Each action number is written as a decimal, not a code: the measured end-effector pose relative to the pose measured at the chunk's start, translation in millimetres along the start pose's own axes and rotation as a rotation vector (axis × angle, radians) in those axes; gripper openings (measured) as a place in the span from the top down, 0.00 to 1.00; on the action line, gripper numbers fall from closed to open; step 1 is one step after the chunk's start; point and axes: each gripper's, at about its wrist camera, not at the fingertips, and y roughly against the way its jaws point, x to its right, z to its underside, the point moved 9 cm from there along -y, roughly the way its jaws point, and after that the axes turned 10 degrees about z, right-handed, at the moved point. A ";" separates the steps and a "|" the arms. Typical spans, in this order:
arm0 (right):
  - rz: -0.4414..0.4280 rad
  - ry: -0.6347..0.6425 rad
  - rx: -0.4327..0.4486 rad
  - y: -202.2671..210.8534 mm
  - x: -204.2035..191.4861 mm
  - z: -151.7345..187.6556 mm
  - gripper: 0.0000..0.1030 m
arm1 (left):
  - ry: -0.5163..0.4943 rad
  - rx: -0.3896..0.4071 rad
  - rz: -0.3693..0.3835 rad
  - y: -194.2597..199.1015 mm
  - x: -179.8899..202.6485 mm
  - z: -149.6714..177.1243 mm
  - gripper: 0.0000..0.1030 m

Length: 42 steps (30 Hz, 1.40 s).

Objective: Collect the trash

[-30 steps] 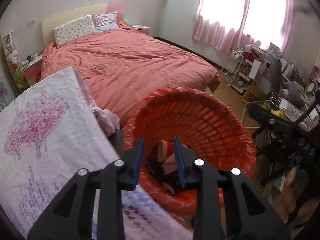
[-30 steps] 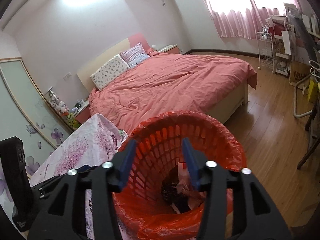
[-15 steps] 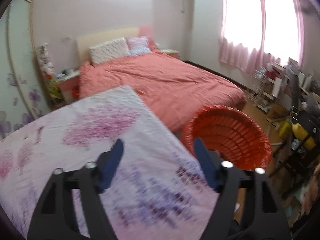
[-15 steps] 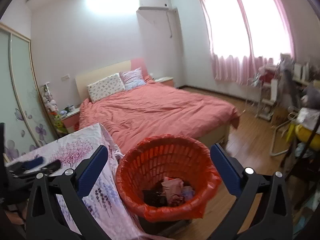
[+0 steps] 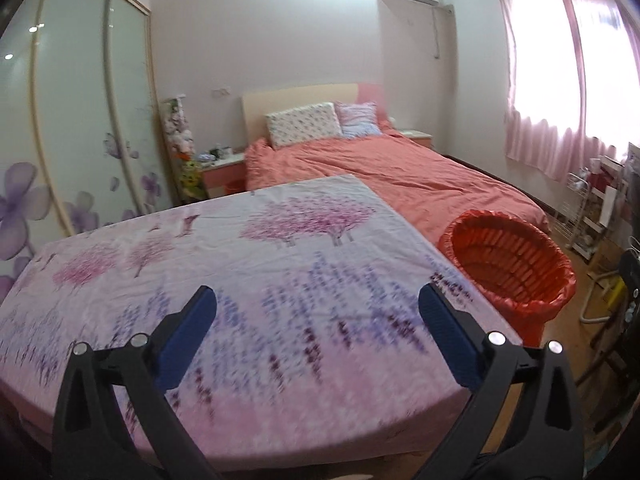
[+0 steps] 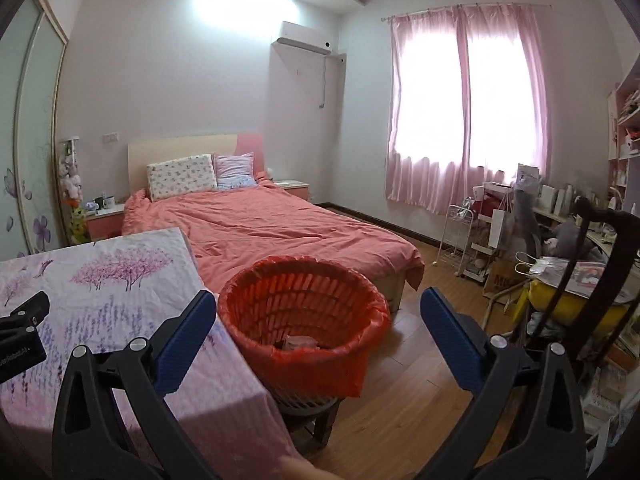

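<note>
Floral tablecloth (image 5: 280,280) fills left view; trash (image 6: 301,343) only right.

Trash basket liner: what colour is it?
Red-orange; the trash basket liner shows best in the right wrist view.

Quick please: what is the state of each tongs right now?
Left tongs: opening wide, nothing between them.
Right tongs: open, holding nothing.

L gripper (image 5: 318,312) opening, empty, over floral tablecloth (image 5: 248,256).
</note>
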 end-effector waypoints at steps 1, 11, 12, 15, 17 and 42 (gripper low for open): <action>-0.001 0.003 0.007 3.5 0.4 2.0 0.02 | 0.004 0.000 -0.005 2.6 -0.2 3.5 0.04; -0.044 -0.008 -0.029 22.4 0.7 13.7 0.02 | 0.038 0.032 -0.064 35.8 -8.7 35.7 0.04; -0.043 -0.009 -0.040 22.4 0.2 15.3 0.02 | 0.045 0.029 -0.062 36.8 -9.2 37.4 0.04; -0.041 -0.005 -0.074 20.7 -1.6 20.1 0.02 | 0.075 0.010 -0.057 37.2 -14.3 43.6 0.04; -0.034 0.000 -0.100 17.3 -1.9 23.9 0.02 | 0.101 -0.004 -0.049 36.7 -18.1 48.4 0.04; -0.024 0.017 -0.189 16.7 -5.8 52.5 0.02 | 0.164 -0.067 -0.029 29.1 -21.6 67.1 0.04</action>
